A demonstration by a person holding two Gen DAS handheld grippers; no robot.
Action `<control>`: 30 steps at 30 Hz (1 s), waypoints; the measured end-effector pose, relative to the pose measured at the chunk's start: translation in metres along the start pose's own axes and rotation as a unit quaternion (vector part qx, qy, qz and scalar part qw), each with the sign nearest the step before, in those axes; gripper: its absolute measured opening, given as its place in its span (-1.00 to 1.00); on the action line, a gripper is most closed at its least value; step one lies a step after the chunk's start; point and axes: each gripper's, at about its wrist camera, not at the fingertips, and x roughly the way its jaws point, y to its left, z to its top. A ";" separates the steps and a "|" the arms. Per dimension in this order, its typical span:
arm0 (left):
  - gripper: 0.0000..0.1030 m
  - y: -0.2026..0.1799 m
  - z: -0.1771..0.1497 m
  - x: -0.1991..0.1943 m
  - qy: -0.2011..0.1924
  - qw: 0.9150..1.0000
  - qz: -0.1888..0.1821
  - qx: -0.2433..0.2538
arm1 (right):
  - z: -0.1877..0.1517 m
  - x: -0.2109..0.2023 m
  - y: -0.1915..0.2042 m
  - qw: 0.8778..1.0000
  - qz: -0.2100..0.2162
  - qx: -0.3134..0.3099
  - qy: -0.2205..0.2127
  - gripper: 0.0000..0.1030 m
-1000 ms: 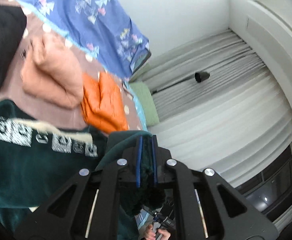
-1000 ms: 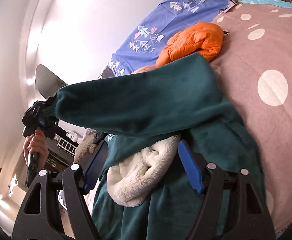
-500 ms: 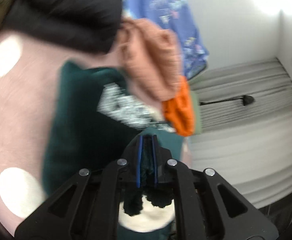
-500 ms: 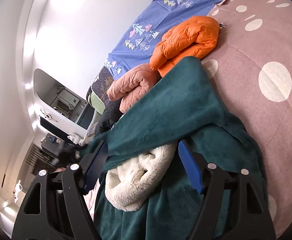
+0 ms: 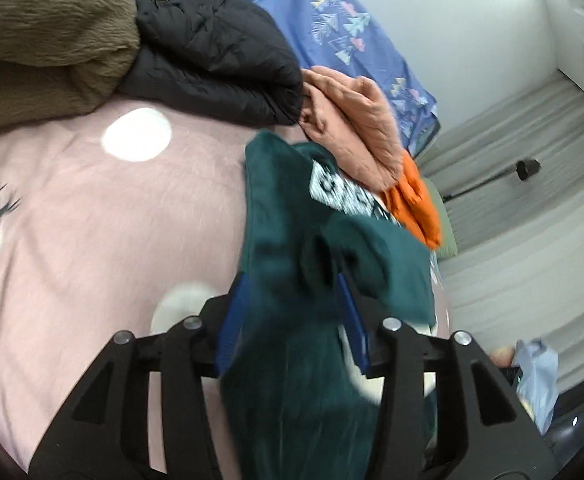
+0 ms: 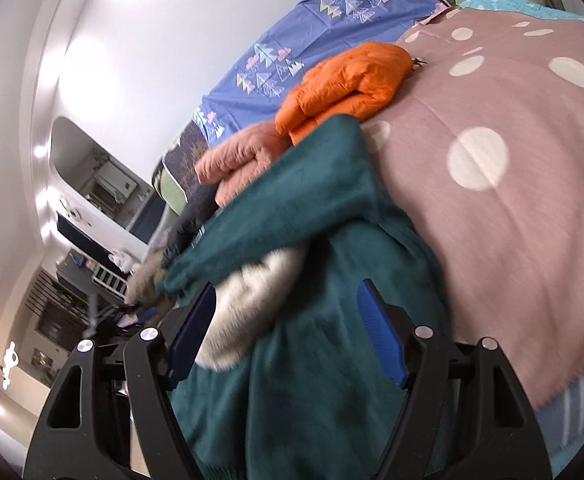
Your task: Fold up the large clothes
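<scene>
Your pink white-dotted blanket (image 6: pixel 511 128) covers the bed. The dark green fleece hoodie with white lining (image 6: pixel 315 216) lies across its near edge. Your right gripper (image 6: pixel 284 324) stands wide, fleece between the pads, grip unclear. Your left gripper (image 5: pixel 292 316) is opening, green sleeve between its blue pads.

we see our left gripper (image 5: pixel 293 316) and right gripper (image 6: pixel 286 334) alike: black plastic frames with triangular cut-outs, round silver screws at the knuckles, and flat blue pads (image 6: pixel 379 340) lining each finger.
</scene>
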 end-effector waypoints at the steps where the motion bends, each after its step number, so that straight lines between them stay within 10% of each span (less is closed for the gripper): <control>1: -0.13 0.001 -0.012 -0.011 -0.003 1.000 -0.005 0.003 | -0.008 -0.006 -0.003 1.000 -0.007 -0.004 0.008 0.43; 17: 0.05 -0.017 -0.217 -0.066 0.058 0.997 -0.042 0.019 | -0.103 -0.065 -0.059 0.995 -0.010 0.065 0.073 0.43; 30: 0.27 -0.016 -0.270 -0.058 0.087 0.995 -0.040 0.005 | -0.149 -0.057 -0.059 0.991 0.018 0.060 0.122 0.42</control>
